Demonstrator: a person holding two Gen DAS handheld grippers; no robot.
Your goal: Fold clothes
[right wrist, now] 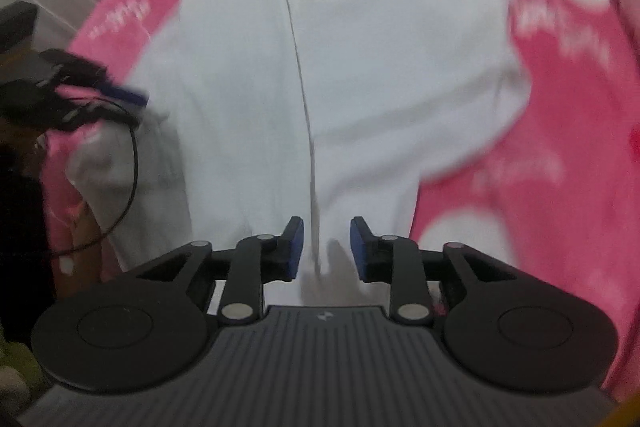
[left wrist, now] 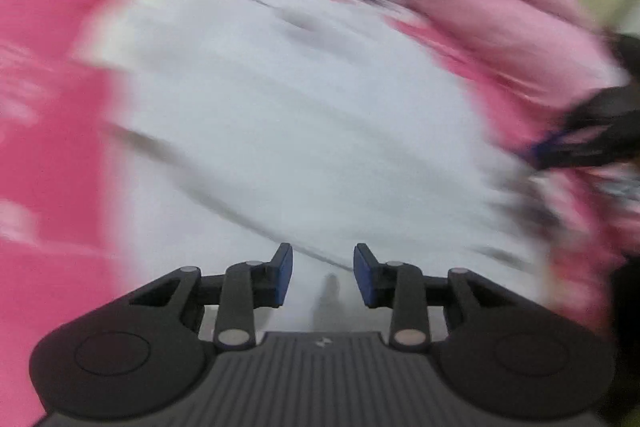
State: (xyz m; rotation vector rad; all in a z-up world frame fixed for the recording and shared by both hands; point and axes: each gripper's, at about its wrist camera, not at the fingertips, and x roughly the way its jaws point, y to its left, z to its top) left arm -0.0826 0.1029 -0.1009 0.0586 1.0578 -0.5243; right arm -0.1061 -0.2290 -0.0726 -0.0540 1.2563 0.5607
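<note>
A bright pink surface with blurred white lettering (right wrist: 560, 155) carries a pale white cloth garment with a thin dark seam line (right wrist: 304, 99), spread flat across its middle.

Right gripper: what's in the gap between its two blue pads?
Only the white garment shows between the right gripper pads, its seam running through the gap, in the right wrist view.

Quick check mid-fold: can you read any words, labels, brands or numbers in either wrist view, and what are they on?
None can be read.
White lettering on the pink cloth: motion-blurred, unreadable.
The same pink cloth in the left wrist view: pale smears only.
Small pale mark on the right gripper body: a logo, not letters.
Same mark on the left gripper body.
White garment: no print visible.
</note>
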